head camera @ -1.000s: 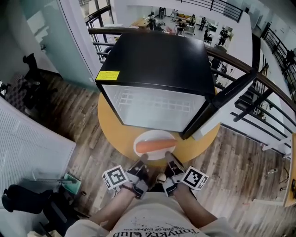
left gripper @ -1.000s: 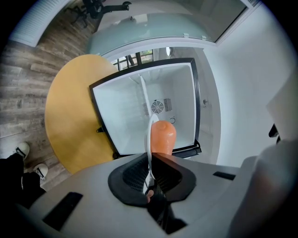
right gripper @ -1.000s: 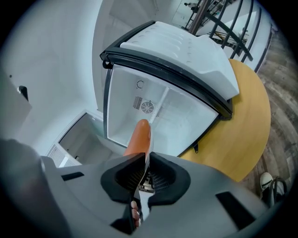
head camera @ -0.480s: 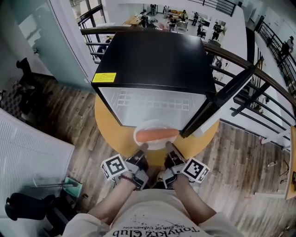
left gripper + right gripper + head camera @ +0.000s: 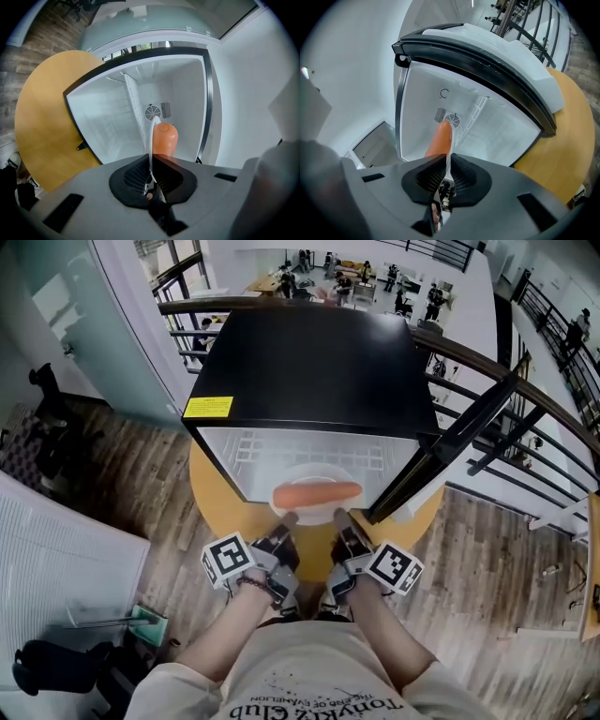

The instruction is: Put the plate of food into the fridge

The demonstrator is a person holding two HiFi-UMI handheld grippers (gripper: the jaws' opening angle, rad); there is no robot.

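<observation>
the left claw point(image 5: 151, 172) is pinched tight on the near rim of the plate point(image 5: 314, 469). the right claw point(image 5: 446, 174) is pinched on the same rim, just beside it. the two claws carry the plate together. a long orange piece of food point(image 5: 317, 493), maybe a sausage, lies across the plate.

a second ago the plate hung over the round yellow table point(image 5: 217, 501), out in front of the fridge point(image 5: 309, 352). now it has gone forward, and its far part is at the open mouth of the fridge. both claws have gone along with it.

so the job looks most of the way done. i think the plate must go a bit deeper, come down on a flat spot inside, and then be let go. it has to stay flat or the food could roll off.

the fridge is small and black on top, with a yellow sticker point(image 5: 208, 407). its door point(image 5: 459, 442) stands open on the right. the table stands on a wood floor point(image 5: 487, 559). a dark railing point(image 5: 487, 360) runs behind, with a big room far below.
</observation>
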